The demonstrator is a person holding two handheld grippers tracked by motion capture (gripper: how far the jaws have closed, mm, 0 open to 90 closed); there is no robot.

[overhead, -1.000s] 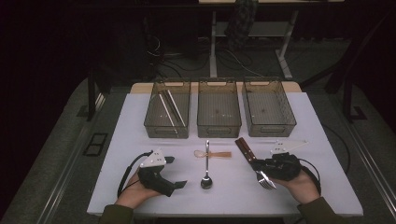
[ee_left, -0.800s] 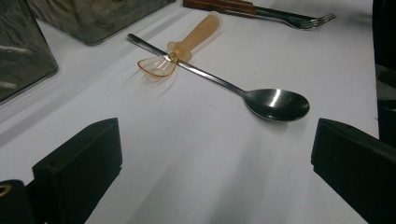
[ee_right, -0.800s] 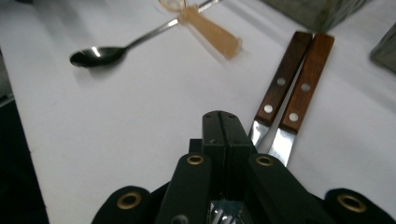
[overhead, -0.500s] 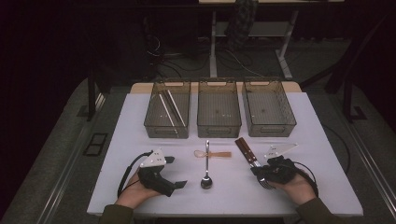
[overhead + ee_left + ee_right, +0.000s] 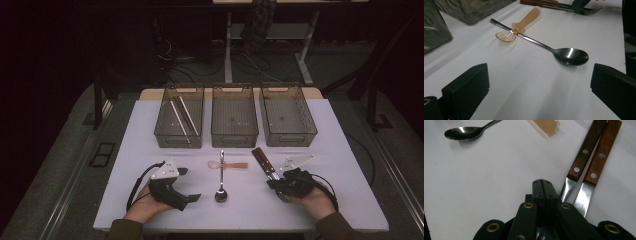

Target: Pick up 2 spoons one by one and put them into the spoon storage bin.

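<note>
Now pinching right gripper (image 5: 541, 185) fully closed beside wooden-handled forks (image 5: 596, 152), nothing visibly gripped; left gripper (image 5: 536, 92) gaping empty; spoon (image 5: 571, 56) awaiting sorting.

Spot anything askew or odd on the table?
Steel spoon lies across the small plastic spoon, touching it, instead of lying apart. Two wood-handled utensils lie side by side by the shut right gripper. Nothing spilled or damaged.
</note>
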